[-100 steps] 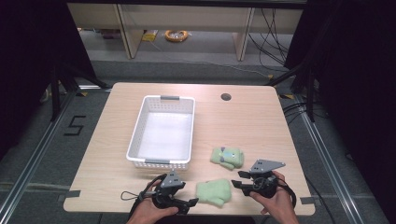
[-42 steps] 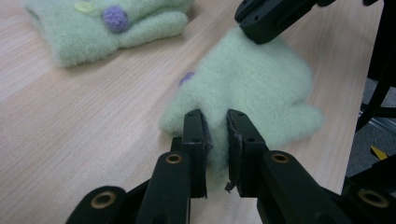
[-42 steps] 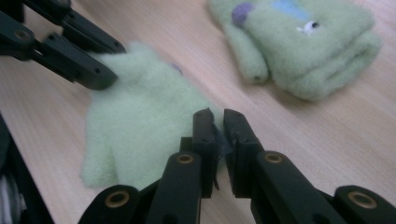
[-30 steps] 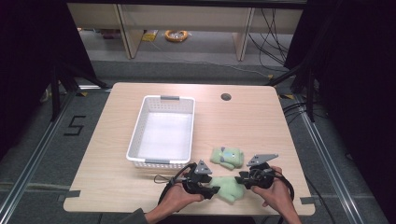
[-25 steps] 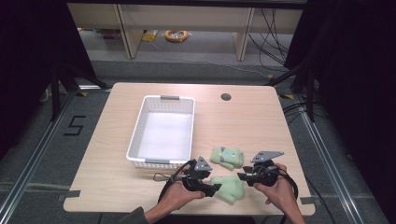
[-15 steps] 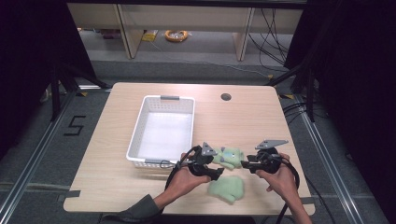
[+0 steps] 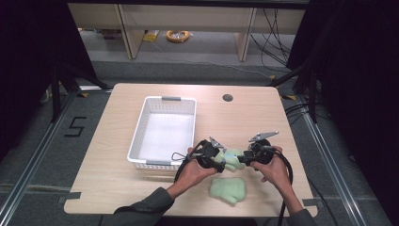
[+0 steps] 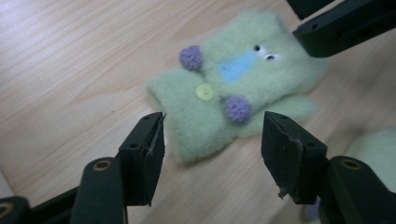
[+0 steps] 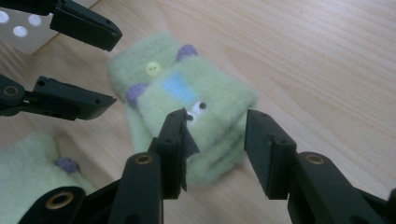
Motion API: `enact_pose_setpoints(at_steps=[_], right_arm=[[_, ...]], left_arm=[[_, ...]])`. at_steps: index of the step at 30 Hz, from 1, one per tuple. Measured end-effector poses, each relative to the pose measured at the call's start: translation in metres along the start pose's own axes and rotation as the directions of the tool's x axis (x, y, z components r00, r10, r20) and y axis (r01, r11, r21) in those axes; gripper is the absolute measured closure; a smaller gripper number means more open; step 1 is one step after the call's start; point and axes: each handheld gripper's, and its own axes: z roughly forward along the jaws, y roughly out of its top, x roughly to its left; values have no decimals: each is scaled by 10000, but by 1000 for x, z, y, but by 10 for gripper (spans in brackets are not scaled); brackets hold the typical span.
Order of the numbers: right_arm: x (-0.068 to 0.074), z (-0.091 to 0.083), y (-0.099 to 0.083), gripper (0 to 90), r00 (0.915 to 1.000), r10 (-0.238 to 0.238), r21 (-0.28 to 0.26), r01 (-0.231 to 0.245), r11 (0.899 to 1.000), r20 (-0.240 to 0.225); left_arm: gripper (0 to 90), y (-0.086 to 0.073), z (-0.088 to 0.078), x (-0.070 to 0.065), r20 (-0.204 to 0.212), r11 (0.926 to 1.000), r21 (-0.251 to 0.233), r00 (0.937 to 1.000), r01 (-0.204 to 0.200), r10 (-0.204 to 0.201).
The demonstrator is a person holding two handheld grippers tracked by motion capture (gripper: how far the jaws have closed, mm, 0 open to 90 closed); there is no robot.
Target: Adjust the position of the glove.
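Nearest the person a second green mitten (image 7: 227, 190) lies on the worktop (image 7: 263, 113), beyond it both the left claw (image 8: 210, 140) and right claw (image 9: 215, 140) gape around the faced mitten (image 8: 233, 88), apparently about to pinch it for the white basket (image 7: 143, 123).

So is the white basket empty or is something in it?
Empty: the high view shows the white basket's bare floor; both green mittens lie on the table beside it.

Overhead camera looks down; claw cameras closely share the mitten (image 8: 233, 93).
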Motion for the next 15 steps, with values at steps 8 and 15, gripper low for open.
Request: enact_pose_setpoints(at_steps=[8,15], right_arm=[[-2,12,0,616,9994,327,414,-323,9986,-95],[-4,13,-1,725,9991,262,627,-241,9977,-321]], left_arm=[[445,-3,12,1,259,9994,103,9991,319,-322],[617,-5,10,-2,122,10000,61,9999,-10,9]])
